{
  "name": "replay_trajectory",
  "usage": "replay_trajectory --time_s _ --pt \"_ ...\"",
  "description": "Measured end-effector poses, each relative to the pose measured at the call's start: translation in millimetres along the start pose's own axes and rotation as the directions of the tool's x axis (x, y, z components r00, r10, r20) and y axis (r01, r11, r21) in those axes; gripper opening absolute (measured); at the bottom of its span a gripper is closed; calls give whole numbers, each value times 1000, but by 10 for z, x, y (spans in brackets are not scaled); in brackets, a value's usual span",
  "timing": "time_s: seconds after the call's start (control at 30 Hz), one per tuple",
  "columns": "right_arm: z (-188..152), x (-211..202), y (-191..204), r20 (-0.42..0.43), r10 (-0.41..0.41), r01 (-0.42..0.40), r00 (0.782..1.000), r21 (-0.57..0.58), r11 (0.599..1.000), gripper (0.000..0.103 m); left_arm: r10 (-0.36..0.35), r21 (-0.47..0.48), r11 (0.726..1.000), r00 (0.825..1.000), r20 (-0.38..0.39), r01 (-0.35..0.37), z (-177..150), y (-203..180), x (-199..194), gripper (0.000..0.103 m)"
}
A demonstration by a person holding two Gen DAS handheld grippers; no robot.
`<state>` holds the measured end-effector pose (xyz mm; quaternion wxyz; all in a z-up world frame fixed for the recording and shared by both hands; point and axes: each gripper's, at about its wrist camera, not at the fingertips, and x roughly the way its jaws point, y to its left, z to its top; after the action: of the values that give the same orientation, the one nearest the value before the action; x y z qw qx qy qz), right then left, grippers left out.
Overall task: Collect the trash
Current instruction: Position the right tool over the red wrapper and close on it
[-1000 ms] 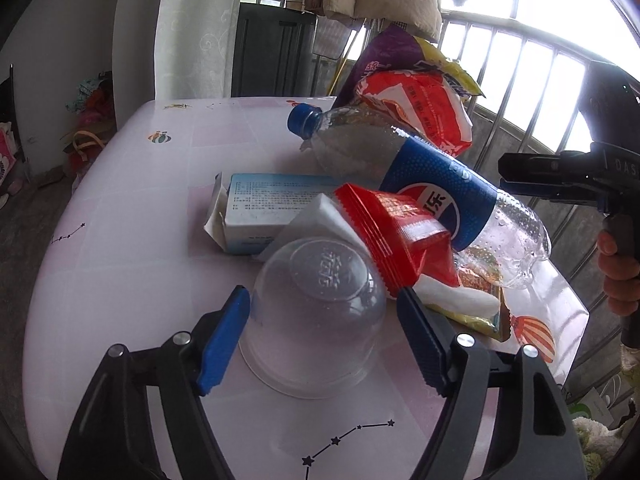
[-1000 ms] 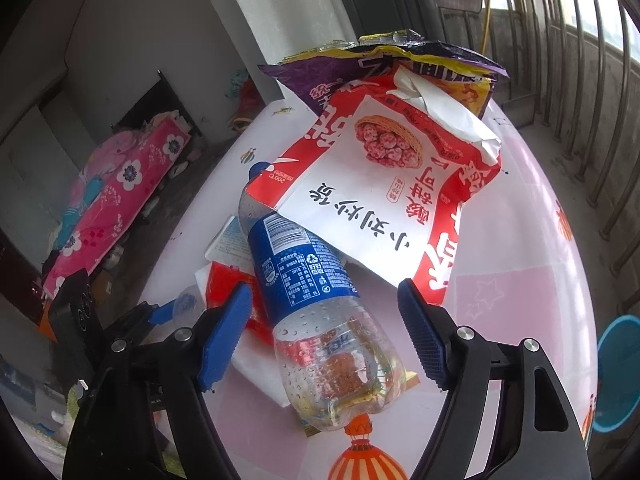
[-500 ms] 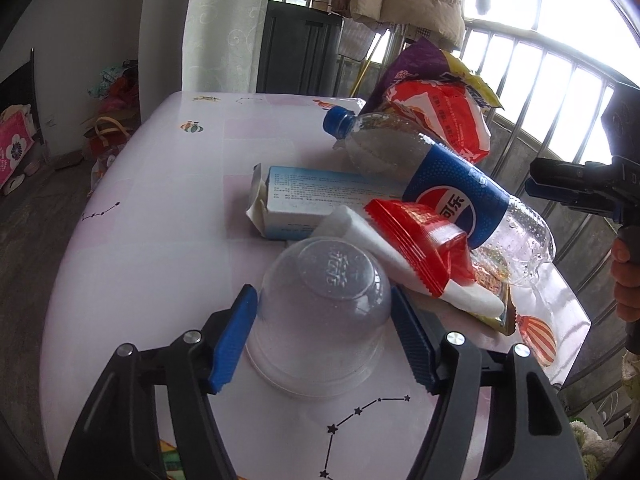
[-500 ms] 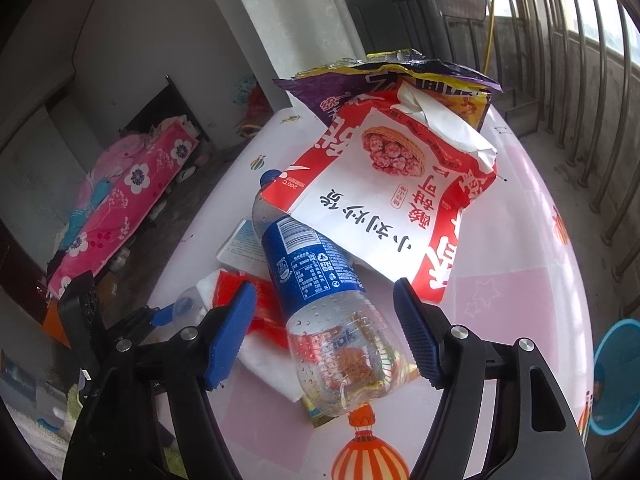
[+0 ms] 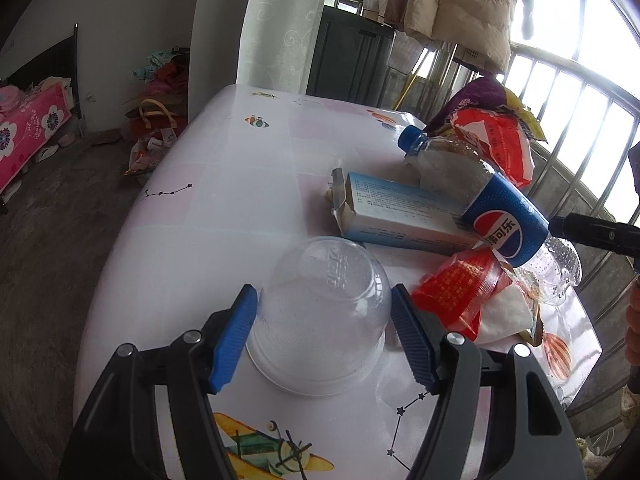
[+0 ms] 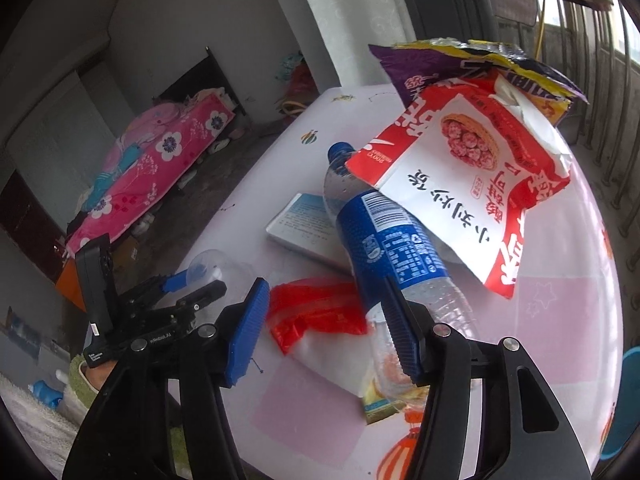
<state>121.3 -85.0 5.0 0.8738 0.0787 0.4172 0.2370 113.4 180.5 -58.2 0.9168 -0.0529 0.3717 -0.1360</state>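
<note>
While the trash is lying heaped toward one side of the table (image 5: 224, 208), you are working both tongs at once. Your left gripper (image 5: 324, 332) is straddling the upturned clear plastic cup (image 5: 324, 312), which is sitting mouth-down on the tabletop; the blue pads (image 5: 234, 336) are lying right against its walls, one on each side, so you appear to be clamping it low where the wall is widest, probably because a flimsy dome slips from a high pinch. It is not lifted yet.

Your right gripper (image 6: 328, 332) is closing, its jaws apart over the red wrapper (image 6: 320, 312), with the right-hand pad just beside the base of the cola bottle (image 6: 396, 256). Neither pad is pressing on anything there. The bottle is leaning on the pale blue carton (image 5: 400, 212) and is half covered by the red-and-white snack bag (image 6: 472, 176), with the purple bag (image 6: 420, 68) behind. Lifting the wrapper first is likely to be the easier move, since nothing is resting on it.
</note>
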Motion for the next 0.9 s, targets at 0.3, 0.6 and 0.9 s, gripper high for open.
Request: replay_trajectory --time_s 0.3,0.6,0.9 --pt "-62 389 270 -115 19 -24 993 -41 999 55 -1 -18 1000 1000 6 1 -12 75 -33 66" --pt "-120 541 401 -173 -27 24 985 -24 999 55 -4 -30 1000 1000 14 4 -21 134 -70 66" --pt "-37 697 477 -176 -114 113 978 -18 993 57 1 -60 998 1000 22 1 -19 232 -125 66"
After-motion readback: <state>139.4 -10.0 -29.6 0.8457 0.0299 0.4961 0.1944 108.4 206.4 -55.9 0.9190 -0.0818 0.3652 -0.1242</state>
